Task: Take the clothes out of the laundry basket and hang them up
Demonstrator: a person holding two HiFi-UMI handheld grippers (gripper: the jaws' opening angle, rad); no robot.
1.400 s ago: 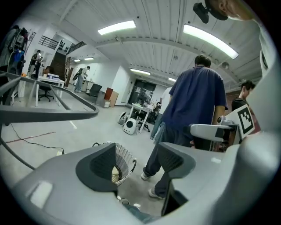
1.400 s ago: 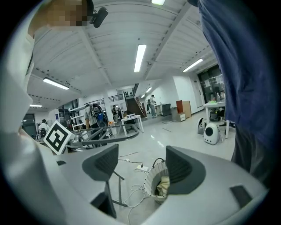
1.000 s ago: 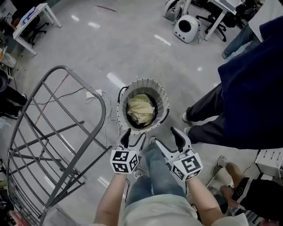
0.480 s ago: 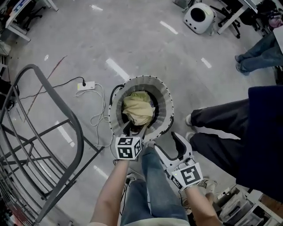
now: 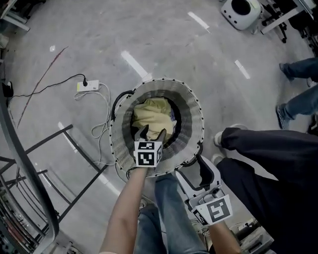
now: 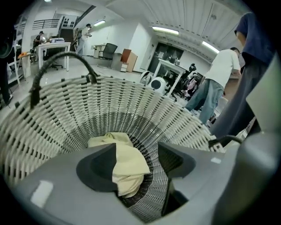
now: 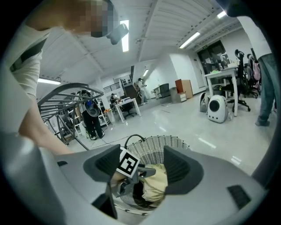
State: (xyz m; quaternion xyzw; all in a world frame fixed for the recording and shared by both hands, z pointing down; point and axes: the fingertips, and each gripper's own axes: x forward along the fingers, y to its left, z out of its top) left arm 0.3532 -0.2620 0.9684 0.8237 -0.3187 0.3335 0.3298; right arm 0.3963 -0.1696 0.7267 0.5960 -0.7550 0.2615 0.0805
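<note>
A white woven laundry basket stands on the floor with a pale yellow garment crumpled inside. My left gripper reaches down inside the basket just over the garment. Its jaws stand apart, and I cannot tell whether they touch the cloth. In the left gripper view the yellow garment lies below and between the jaws of the left gripper. My right gripper hangs open and empty outside the basket's near right rim. In the right gripper view the basket and the left gripper's marker cube show between its jaws.
A grey metal drying rack stands at the left. A power strip with loose cables lies beside the basket. A bystander's dark trouser legs are close on the right. A white round device sits at the far top right.
My left gripper has dropped from outside the near rim down into the basket, over the yellow garment. The right gripper has sunk too and stays outside the rim. The basket looks nearer.
</note>
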